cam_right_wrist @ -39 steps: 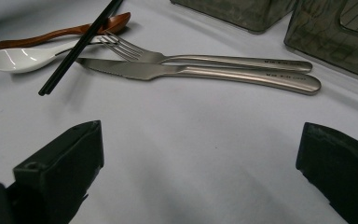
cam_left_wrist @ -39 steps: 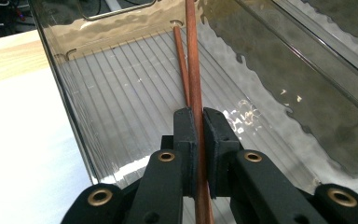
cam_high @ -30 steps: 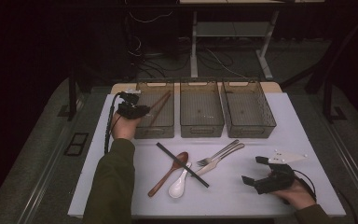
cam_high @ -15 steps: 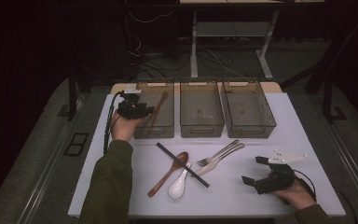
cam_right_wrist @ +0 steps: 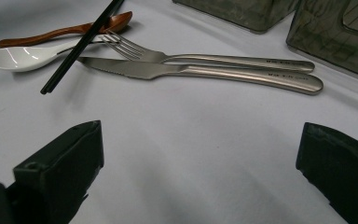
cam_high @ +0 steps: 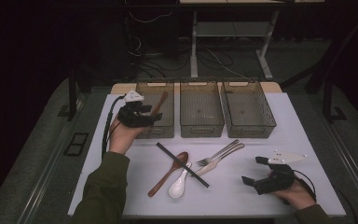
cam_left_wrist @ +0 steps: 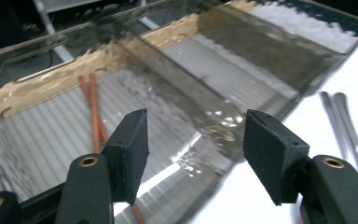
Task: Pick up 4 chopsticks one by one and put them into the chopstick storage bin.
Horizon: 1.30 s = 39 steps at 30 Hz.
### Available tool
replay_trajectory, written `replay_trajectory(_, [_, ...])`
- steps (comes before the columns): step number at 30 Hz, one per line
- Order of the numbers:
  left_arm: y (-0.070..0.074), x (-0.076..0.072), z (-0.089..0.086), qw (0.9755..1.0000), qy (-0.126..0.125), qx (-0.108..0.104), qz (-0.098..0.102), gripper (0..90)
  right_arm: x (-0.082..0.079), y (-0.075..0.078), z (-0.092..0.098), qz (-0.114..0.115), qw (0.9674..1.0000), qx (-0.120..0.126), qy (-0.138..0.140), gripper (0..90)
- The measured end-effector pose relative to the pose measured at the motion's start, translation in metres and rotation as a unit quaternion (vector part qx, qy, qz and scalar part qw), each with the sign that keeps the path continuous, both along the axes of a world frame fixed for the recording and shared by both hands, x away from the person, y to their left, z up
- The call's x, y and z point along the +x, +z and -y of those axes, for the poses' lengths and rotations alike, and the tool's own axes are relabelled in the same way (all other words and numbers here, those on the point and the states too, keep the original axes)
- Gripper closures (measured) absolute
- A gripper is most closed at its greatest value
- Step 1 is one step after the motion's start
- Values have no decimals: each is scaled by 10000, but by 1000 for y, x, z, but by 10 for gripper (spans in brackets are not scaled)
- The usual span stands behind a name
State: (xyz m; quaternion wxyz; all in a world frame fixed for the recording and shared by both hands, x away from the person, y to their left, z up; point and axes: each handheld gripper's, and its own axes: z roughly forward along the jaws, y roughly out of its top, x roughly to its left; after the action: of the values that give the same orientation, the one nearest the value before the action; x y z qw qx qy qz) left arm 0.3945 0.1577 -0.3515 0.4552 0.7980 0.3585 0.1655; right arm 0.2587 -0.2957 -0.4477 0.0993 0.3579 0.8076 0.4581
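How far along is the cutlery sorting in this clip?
Done: wooden chopsticks lie in the left bin. In hand: nothing; the left gripper has just been opening, empty, and the right gripper rests open. Left: black chopsticks, wooden spoon, white spoon, fork, knife.

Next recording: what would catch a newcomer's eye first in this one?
Three clear bins stand in a row at the back of the white table; the left bin holds brown chopsticks. In front lies a cluster of cutlery: a wooden spoon, a white spoon, black chopsticks, a fork and a knife. The left tongs, just opening with nothing between them, hover at the left bin; the right tongs rest open at the front right.
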Motion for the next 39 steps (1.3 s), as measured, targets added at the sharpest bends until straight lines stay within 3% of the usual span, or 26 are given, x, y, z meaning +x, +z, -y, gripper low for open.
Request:
replay_trajectory(8, [0,-34,10,9991,-428,-6,37,374,-1,1,0,-34,10000,18,-18,5])
replay_trajectory(10, [-4,-40,12,9988,-482,79,36,365,0,1,1,79,10000,13,-1,5])
replay_trajectory(12, [-8,-44,12,9984,-542,142,-5,355,0,1,0,38,10000,5,-13,5])
replay_trajectory(20, [-24,-57,6,9980,-592,-92,-202,341,0,1,1,42,10000,-5,-65,5])
replay_trajectory(25, [-29,-64,6,9972,-713,-4,-243,361,0,2,1,52,10000,2,-46,5])
replay_trajectory(30, [-33,-64,10,9963,-825,48,-243,469,-1,2,1,68,10000,29,-33,5])
replay_trajectory(33, [-38,-64,13,9955,-905,65,-261,597,0,2,2,53,9999,33,-79,5])
replay_trajectory(39, [-49,-61,24,9926,-1109,360,-338,777,0,2,1,68,10000,21,-27,5])
